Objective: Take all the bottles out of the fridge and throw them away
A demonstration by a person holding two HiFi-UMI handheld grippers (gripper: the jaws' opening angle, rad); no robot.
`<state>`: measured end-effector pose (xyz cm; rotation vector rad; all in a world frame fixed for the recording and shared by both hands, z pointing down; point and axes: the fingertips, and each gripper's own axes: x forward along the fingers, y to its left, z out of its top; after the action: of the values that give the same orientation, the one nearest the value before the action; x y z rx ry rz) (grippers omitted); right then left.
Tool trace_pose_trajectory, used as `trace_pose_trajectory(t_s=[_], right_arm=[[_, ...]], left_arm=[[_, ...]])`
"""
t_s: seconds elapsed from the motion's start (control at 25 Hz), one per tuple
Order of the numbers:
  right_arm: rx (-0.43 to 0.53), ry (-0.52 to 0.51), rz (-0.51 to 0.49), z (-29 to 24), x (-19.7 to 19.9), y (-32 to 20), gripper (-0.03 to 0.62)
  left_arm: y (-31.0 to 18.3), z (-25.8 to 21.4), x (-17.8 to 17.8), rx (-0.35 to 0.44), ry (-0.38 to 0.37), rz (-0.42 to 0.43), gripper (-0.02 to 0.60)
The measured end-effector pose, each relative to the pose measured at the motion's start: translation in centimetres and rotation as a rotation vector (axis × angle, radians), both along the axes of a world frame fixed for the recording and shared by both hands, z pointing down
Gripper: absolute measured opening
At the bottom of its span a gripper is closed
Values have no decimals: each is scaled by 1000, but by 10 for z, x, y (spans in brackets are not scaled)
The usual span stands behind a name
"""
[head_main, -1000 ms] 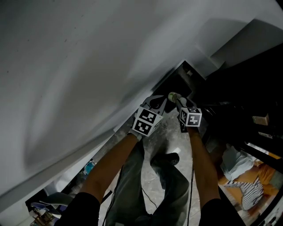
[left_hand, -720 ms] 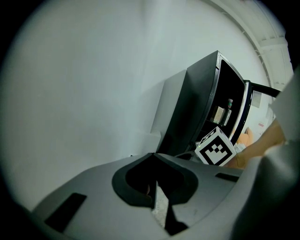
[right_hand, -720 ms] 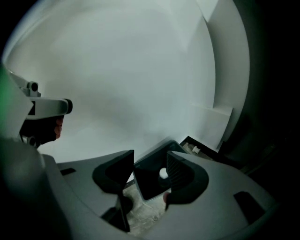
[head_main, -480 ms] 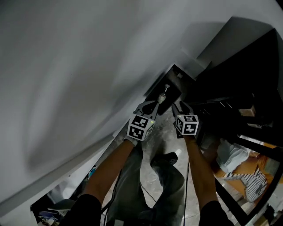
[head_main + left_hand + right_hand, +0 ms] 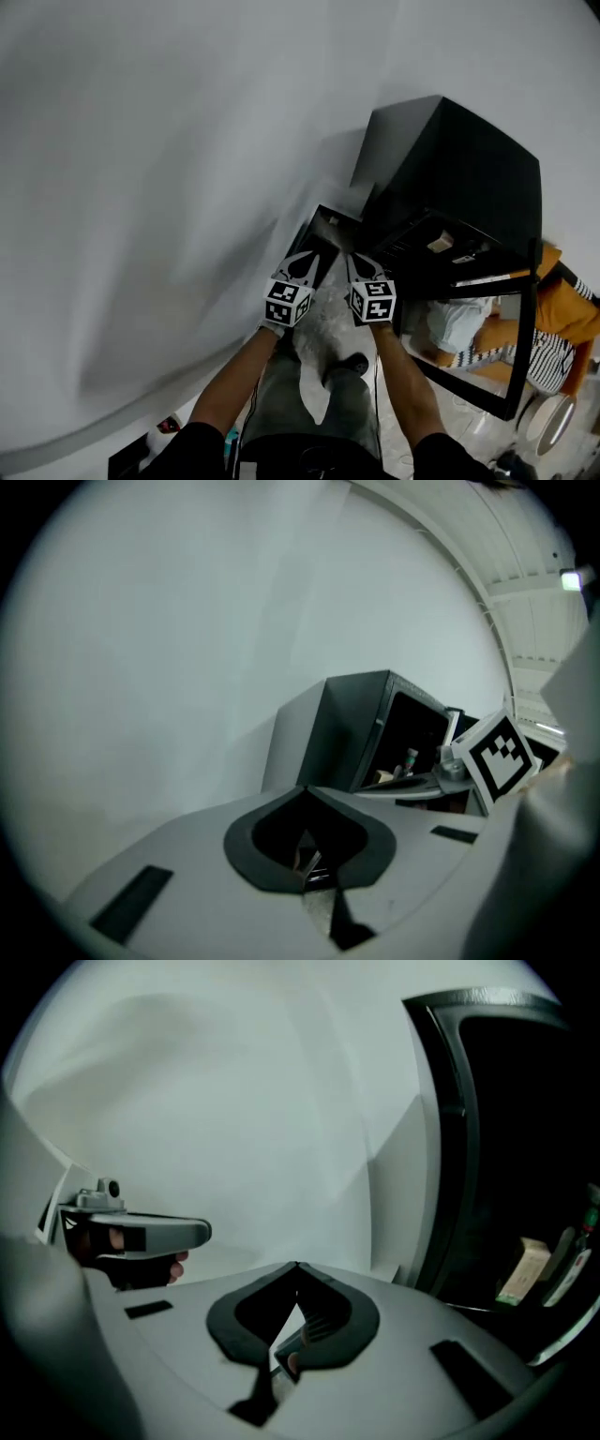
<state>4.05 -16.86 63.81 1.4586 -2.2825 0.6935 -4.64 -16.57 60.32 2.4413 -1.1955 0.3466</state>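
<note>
**A:** White wall (image 5: 169, 187) on the left, pale stone floor (image 5: 330, 309) at its foot. What else stands around the person?

**B:** A black fridge (image 5: 450, 169) on the right, with its glass door (image 5: 469, 361) swung open across the floor. Orange and striped cloth (image 5: 525, 342) shows in the glass. A dark bin (image 5: 328, 234) sits in the corner between wall and fridge, near both claws.

**A:** How much room is there to move?

**B:** Only a narrow strip of floor between the wall's foot and the door's edge. The person's legs and a shoe (image 5: 354, 364) take up most of it.

**A:** And the claws?

**B:** The left claw (image 5: 303, 789) is pinched tip to tip and holds nothing. The right claw (image 5: 295, 1267) is closing with its tips together, also empty. The two are side by side, apart from each other.

**A:** Where are the bottles?

**B:** A bottle (image 5: 411, 759) stands inside the open fridge, near a small box (image 5: 521, 1274) and well apart from both claws. Others at the edge of the right gripper view are too dim to count.
</note>
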Motion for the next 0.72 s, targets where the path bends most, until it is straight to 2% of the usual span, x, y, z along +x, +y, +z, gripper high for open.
trace_pose_trajectory(t_s=[0.16,0.36,0.56,0.72], right_arm=[[48,-24,92,-89,23,5,8],[154,-3,171,-194,53,15,8],[241,-1,258,-263,83,35,8],[298,28,317,-296,112,41,8]], left_arm=[[-18,-86,27,48,69,56,0],[-15,-177,70,111,119,163,0],[8,-224,114,147,137,295,0],[10,-247,148,182,141,375,0]])
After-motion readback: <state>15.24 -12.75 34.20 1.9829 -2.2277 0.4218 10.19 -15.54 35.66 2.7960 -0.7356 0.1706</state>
